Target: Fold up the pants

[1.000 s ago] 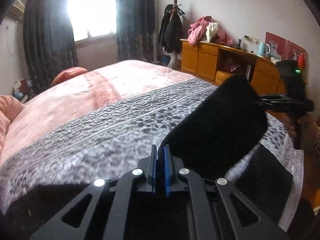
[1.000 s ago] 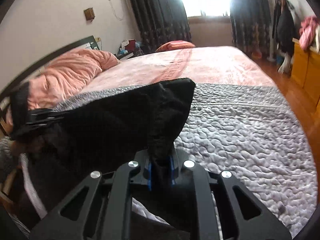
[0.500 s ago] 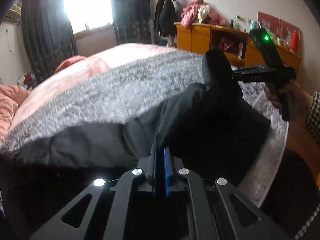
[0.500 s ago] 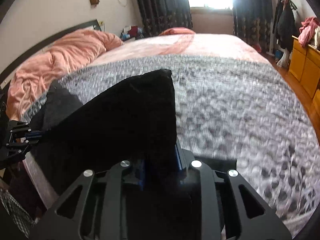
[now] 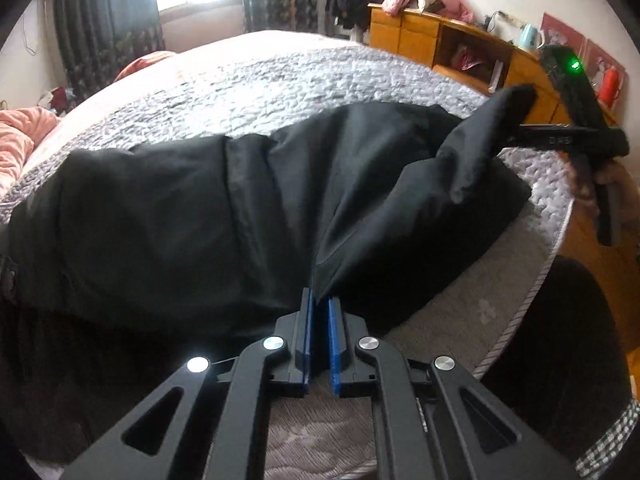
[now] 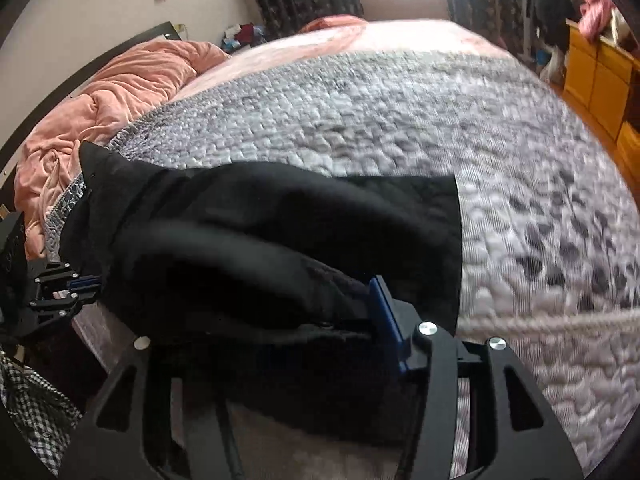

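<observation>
The black, smooth-fabric pants [image 5: 248, 216] are lying doubled over in a long, loosely creased band across the near edge of the grey quilted bedspread [image 5: 304, 80], one short end lying flat and square on the quilt in the right wrist view. The left gripper [image 5: 319, 308] is pinching a fold of the pants between its blue pads [image 5: 334, 340], jaws nearly together. The right gripper [image 6: 320, 312] is standing partly spread; its jaws have just been opening, with the waistband-like edge of cloth draped loosely between them, and only the right-hand pad [image 6: 386, 316] is showing beside the fabric. In the left wrist view a corner of cloth is sitting raised beside the right gripper.

Change from a second ago: then the pants were hanging lifted above the bedspread between both grippers; now they are resting on it, spread wider.
</observation>
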